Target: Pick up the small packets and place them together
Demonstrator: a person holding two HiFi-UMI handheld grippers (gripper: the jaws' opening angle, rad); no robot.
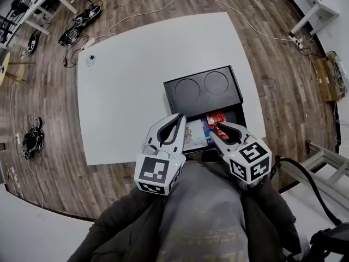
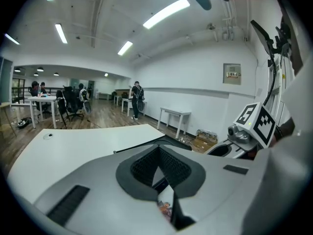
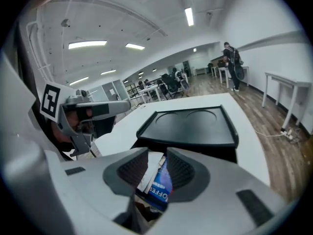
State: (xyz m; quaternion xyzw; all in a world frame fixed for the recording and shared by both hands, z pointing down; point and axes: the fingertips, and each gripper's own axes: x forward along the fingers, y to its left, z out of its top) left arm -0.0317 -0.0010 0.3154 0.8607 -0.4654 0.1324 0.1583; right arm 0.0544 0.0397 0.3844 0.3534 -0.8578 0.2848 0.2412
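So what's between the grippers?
In the head view, a white packet and a blue packet lie between the left gripper and right gripper, inside the black box.

Wood floor (image 1: 54, 190) — white walls (image 2: 195, 77)

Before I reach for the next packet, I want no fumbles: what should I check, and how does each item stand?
1. Jaws of the right gripper apart: ok.
2. Nothing stuck to it: cannot tell; the blue packet shows between its jaws, close to one pad.
3. Jaws of the left gripper open for a pick: not ok; they meet at the tips.
4. Packets gathered in one place: ok; a red packet and a white packet lie in the black box beside the blue one.
5. The lid out of the way: ok; it sits behind the open compartment.
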